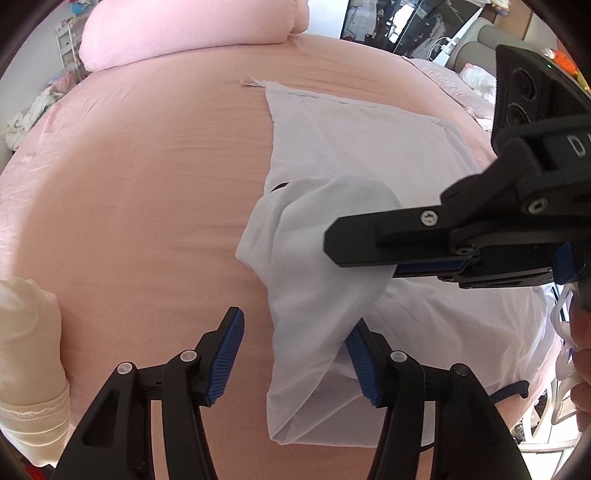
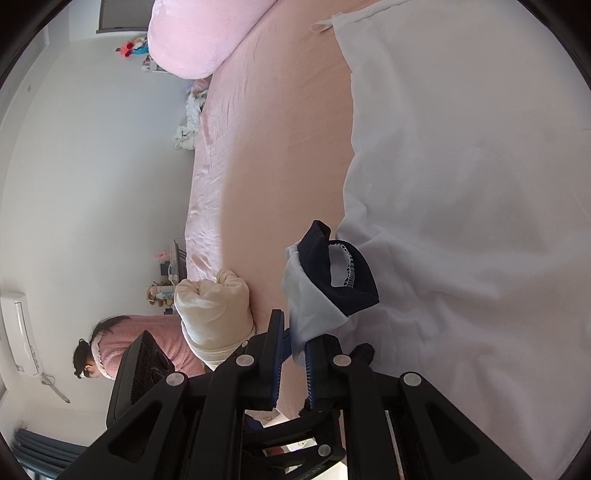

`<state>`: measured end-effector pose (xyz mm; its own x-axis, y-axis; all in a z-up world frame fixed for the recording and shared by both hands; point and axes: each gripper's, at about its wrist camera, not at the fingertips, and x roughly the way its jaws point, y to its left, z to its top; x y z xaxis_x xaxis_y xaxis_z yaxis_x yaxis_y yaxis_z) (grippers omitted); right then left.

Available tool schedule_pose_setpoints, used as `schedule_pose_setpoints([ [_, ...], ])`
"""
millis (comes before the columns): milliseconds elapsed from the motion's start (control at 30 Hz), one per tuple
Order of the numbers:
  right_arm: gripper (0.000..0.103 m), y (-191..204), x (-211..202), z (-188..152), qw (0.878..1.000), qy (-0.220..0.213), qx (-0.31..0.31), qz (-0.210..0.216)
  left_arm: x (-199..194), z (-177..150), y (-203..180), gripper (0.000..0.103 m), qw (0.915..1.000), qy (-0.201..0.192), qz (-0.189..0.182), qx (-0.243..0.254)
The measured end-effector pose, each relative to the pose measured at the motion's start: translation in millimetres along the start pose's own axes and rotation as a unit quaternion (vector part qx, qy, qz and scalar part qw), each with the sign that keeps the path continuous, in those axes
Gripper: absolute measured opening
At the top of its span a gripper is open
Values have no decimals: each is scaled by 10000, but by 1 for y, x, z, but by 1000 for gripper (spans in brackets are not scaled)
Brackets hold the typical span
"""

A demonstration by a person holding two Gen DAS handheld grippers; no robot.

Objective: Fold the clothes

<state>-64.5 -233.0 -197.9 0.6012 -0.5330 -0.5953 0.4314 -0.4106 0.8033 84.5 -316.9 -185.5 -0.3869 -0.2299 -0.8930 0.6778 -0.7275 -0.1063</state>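
A white garment (image 1: pixel 369 147) lies spread on the pink bed sheet (image 1: pixel 147 184). My right gripper (image 1: pixel 354 258) comes in from the right, shut on a lifted fold of it (image 1: pixel 314 288) that hangs down in a bunch. In the right wrist view, my right gripper (image 2: pixel 297 354) pinches white cloth with a navy trimmed edge (image 2: pixel 354 280) just past its pads. My left gripper (image 1: pixel 295 362) stands open at the bottom of its view. The hanging fold drapes between its fingers and covers part of the right blue pad (image 1: pixel 364 373); the left pad (image 1: pixel 227 354) is bare.
A cream-gloved hand (image 1: pixel 26 332) rests as a fist on the sheet left of my left gripper, and shows as the gloved hand (image 2: pixel 214 310). A pink pillow (image 1: pixel 192 33) lies at the far end. Loose clothes (image 1: pixel 29 114) pile off the bed's left side.
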Motion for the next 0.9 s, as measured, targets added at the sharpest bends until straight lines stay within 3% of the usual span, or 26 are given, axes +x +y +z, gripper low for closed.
schedule_pose_setpoints([
  [100,9,-6,0,-1,9999,59,35,-81,2,3,12,53,9996,100,-170,-214],
  [233,10,-16,0,-3,9996,183,101,-205,0,3,18,52,9995,118,-49,-299],
  [267,11,-18,0,-3,9995,209,110,-229,-1,6,18,46,9996,85,-99,-265],
  [300,15,-20,1,-3,9993,229,132,-258,-7,2,8,35,9995,63,-169,-245],
  [367,26,-24,1,-4,9990,261,182,-314,-9,-2,-4,26,9994,-98,-252,-207],
  [433,31,-28,0,-5,9989,250,253,-311,-18,-3,-12,22,9991,-317,-286,22],
  [567,34,-32,-8,-2,9990,158,348,-247,-13,1,-21,19,9991,-221,-315,204],
  [633,54,-33,-12,0,9990,66,365,-261,-5,5,-17,17,9986,-166,-495,82],
  [667,56,-33,-14,1,9990,-2,383,-245,-6,5,-19,13,9980,-138,-613,3],
  [800,66,-42,-17,6,9964,-152,785,265,-29,-7,-8,11,9952,-161,-934,-264],
  [900,66,-51,-4,10,9902,5,1218,677,-35,-10,-5,11,9938,-153,-1053,-338],
])
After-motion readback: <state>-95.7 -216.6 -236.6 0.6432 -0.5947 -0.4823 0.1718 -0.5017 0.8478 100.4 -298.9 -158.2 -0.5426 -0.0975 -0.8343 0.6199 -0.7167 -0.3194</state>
